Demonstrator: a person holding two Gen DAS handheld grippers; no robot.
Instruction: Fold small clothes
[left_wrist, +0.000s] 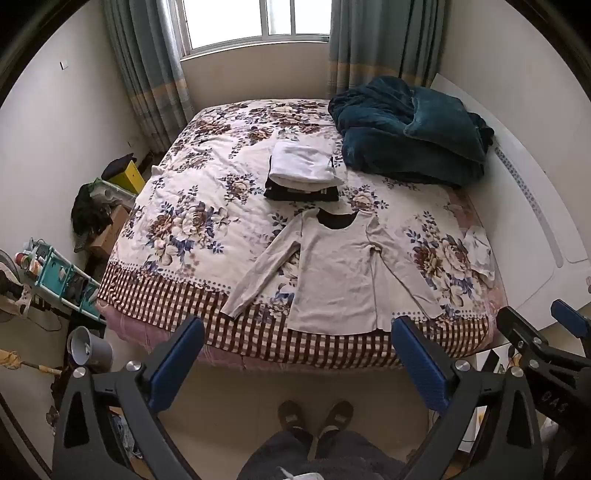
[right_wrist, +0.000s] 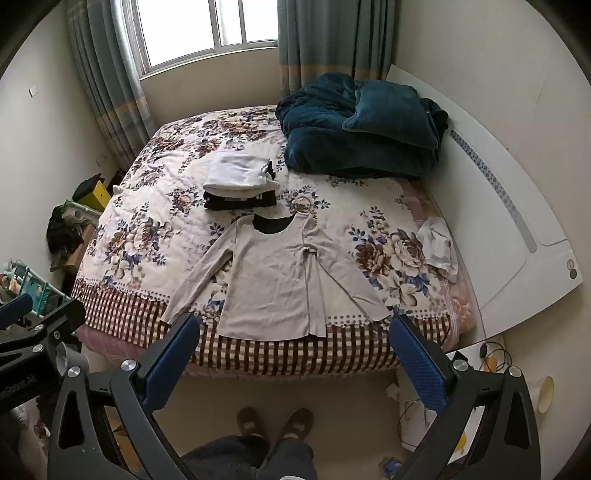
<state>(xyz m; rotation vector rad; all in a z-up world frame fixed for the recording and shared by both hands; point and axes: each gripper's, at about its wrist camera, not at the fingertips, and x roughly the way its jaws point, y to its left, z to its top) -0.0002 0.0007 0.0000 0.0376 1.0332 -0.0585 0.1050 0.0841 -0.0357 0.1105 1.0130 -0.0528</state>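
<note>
A beige long-sleeved shirt (left_wrist: 336, 273) lies spread flat, sleeves out, near the bed's front edge; it also shows in the right wrist view (right_wrist: 273, 280). Behind it stands a stack of folded clothes (left_wrist: 303, 173), white on top of dark, also in the right wrist view (right_wrist: 240, 181). A small white garment (left_wrist: 480, 251) lies crumpled at the bed's right side, seen too in the right wrist view (right_wrist: 439, 247). My left gripper (left_wrist: 295, 354) is open and empty, held above the floor in front of the bed. My right gripper (right_wrist: 295, 354) is open and empty beside it.
A floral quilt covers the bed (left_wrist: 207, 206). A teal blanket pile (left_wrist: 406, 129) sits at the back right. A white headboard (right_wrist: 509, 221) runs along the right. Shelves and clutter (left_wrist: 55, 273) and a grey bucket (left_wrist: 88, 347) stand left. My feet (left_wrist: 314, 417) are on the floor.
</note>
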